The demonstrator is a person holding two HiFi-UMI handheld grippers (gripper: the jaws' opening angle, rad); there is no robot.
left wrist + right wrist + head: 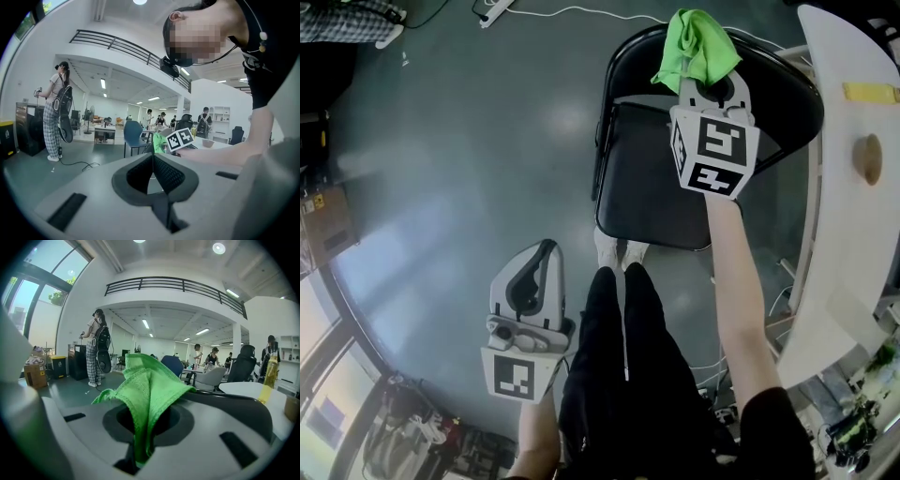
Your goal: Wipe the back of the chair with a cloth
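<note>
Right claw (pixel 139 453) pinching crumpled green woven cloth (pixel 147 390) | left claw (pixel 153 161) closed, empty | black chair (pixel 656 192), curved back

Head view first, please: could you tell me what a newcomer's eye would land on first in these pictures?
The bright green cloth, clamped in the right gripper, stands out at the top of the head view, held over the back of the black chair. At lower left, the left gripper hangs shut and empty above the grey floor.
</note>
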